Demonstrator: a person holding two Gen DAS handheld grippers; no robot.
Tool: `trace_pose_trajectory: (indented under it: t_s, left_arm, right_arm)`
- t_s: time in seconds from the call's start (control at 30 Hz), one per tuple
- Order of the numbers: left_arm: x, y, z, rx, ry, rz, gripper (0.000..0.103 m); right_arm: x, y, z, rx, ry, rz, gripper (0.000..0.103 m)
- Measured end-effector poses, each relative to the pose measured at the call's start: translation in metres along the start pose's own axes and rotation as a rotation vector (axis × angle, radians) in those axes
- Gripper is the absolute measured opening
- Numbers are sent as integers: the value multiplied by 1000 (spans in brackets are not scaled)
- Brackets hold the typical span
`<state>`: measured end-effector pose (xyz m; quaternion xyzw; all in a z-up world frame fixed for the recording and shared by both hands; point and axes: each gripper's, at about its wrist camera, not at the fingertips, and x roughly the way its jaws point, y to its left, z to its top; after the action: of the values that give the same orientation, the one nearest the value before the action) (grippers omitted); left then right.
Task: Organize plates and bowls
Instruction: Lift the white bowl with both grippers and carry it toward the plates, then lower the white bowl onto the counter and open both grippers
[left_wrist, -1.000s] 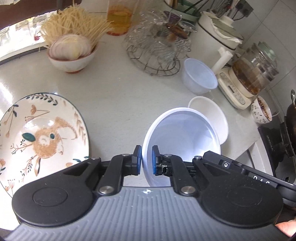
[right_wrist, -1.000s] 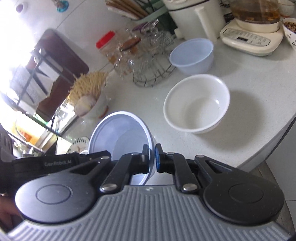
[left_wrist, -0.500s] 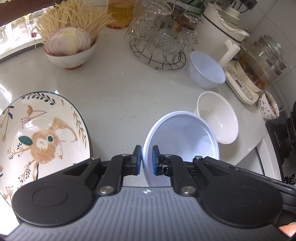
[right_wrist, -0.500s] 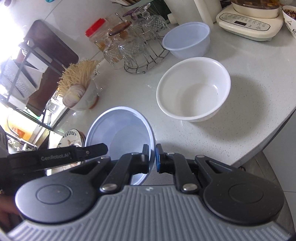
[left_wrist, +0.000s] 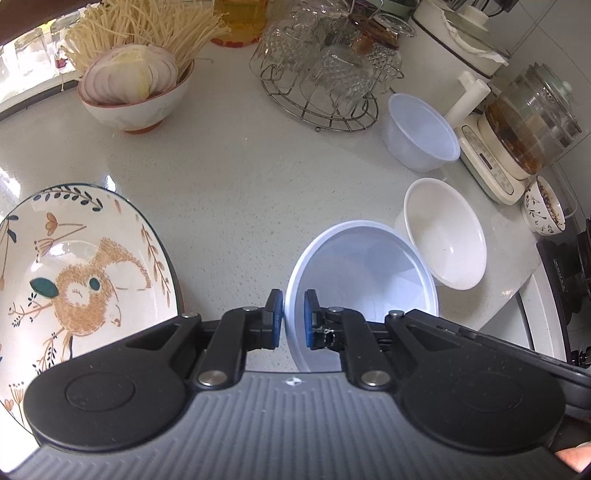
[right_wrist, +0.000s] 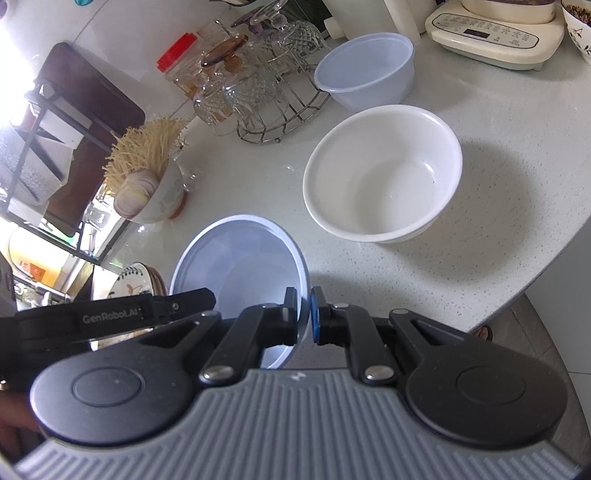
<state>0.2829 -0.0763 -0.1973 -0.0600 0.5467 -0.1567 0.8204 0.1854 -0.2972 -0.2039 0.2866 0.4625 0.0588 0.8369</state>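
The translucent plastic bowl (left_wrist: 364, 280) hangs tilted above the worktop (left_wrist: 229, 192), pinched at opposite parts of its rim: the left gripper (left_wrist: 294, 319) has its fingers closed narrow on the near wall, and the right gripper (right_wrist: 303, 315) clamps the other side the same way. Just beyond it sits the white ceramic bowl (right_wrist: 384, 177), empty and upright, and further back a second plastic bowl (right_wrist: 365, 70) beside the wire rack of glasses (left_wrist: 325, 74). The step in hand looks like carrying the held bowl to stack it; nesting it in its plastic twin seems the likelier fit, though that is a guess. To do it well, level the rim first, keep both grips even so the thin wall does not buckle, and clear the ceramic bowl's edge and the rack. The patterned plate (left_wrist: 77, 273) lies well apart to the left
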Motion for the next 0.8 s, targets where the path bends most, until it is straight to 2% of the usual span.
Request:
trace_pose_trajectory:
  t_s: [0.13,0.2,0.23,0.27,0.3,0.33,0.63,0.8]
  left_arm:
    - [2,0,3,-8,5,1,14]
    - [-1,1,4,-17,-5,4,27]
    - [-2,1,5,-18,-14,10,39]
    - [-4,1,5,-16,-24,15,46]
    - [-5,0,5,-15,-31,17,47]
    - [-6,0,6,-16,-34,17,47]
    - [-28,-10,13,21,-100,13,47]
    - [-47,-26,15,89,-155,56,47]
  right_arm:
    - [1,-3,2,12,3,9,11]
    - [3,-4,3,13,14,14,12]
    - [3,-4,4,13,17,15,16]
    - [3,-3,5,12,18,15,27]
    - [2,-3,5,13,14,17,36]
    - [1,-3,5,17,5,24,50]
    - [-13,3,12,-11,-43,45,52]
    - [-30,10,17,-63,-118,53,52]
